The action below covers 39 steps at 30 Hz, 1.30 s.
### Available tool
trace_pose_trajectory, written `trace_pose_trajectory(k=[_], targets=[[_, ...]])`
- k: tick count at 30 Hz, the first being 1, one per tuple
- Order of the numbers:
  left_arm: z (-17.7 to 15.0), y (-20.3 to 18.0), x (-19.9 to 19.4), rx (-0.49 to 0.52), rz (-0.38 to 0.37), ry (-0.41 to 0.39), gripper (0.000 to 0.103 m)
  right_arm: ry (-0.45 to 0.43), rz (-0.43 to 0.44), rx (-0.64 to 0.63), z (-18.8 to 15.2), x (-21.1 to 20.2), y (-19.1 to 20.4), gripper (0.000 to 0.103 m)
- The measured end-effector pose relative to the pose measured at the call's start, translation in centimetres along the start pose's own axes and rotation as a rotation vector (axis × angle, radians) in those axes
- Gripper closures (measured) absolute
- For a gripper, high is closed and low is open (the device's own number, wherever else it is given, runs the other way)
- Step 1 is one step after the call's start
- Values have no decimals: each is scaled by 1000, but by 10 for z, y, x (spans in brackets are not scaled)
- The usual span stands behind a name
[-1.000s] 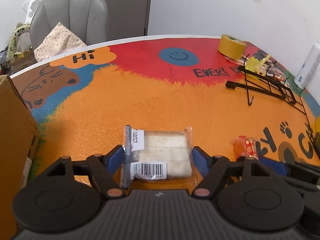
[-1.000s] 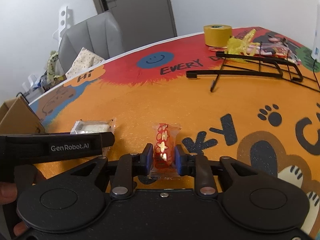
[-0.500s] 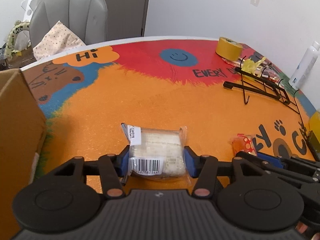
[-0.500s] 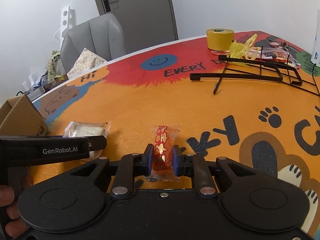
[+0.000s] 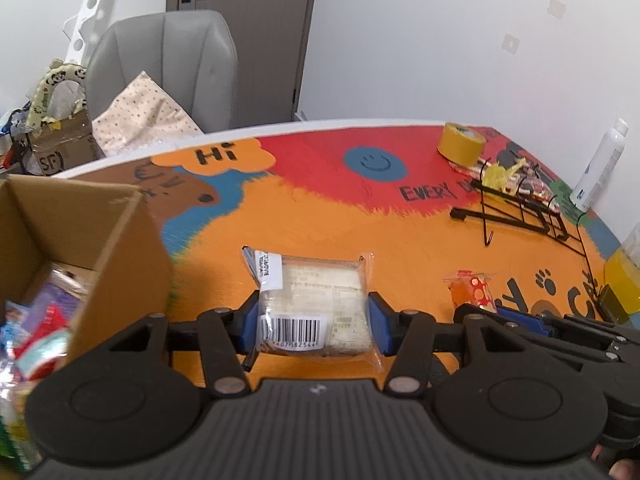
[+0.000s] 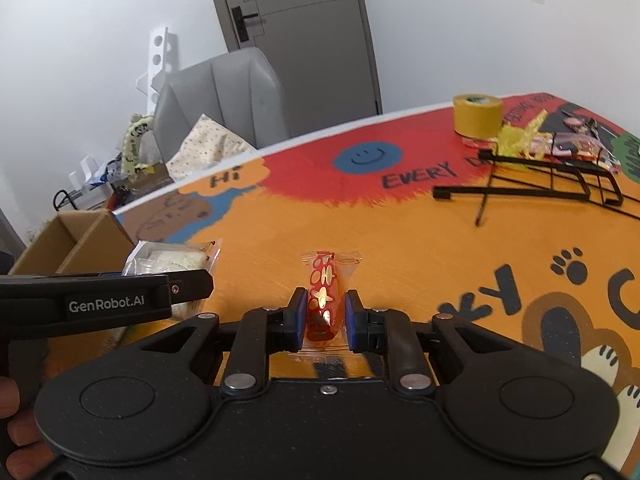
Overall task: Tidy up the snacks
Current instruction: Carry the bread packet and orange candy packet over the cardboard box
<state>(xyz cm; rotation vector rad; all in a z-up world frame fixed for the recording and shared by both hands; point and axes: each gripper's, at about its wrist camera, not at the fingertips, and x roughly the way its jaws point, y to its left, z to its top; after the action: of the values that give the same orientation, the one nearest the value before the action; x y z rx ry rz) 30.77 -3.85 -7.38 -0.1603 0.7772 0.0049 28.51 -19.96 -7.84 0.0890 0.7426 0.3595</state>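
Left gripper: black plastic linkage, blue pads; pads pinch the clear-wrapped cake from both sides, lifted off the table.
Clear-wrapped cake: pale, blocky, in crinkled transparent film; white barcode sticker at the near end, digits too small to read fully.
Right gripper: same black build, blue pads; pads pressed onto the red candy, held clear of the tabletop.
Red candy: slim, glossy red wrapper with gold flower shapes, clear crimped ends.
Left gripper body, right view: white lettering "GenRobot.AI".
Cardboard box: open, matte brown, at left; bright packets inside, blurred.
Table: grainy orange-red print; "Hi", "EVERY", smiley, paw prints.
Tape roll: yellow, cylindrical, far side.
Wire rack: thin black rods, lying beside the tape roll.
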Motion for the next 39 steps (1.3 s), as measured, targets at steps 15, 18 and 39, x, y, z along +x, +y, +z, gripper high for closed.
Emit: trace_pose_trajectory(k=[15, 18, 39], targets=[[11, 44, -60, -29, 35, -82, 50, -60, 70, -49, 14, -18, 54, 85], [12, 54, -69, -33, 47, -96, 50, -71, 87, -59, 16, -21, 63, 85], [20, 148, -92, -107, 152, -103, 50, -66, 169, -173, 29, -6, 142, 85]])
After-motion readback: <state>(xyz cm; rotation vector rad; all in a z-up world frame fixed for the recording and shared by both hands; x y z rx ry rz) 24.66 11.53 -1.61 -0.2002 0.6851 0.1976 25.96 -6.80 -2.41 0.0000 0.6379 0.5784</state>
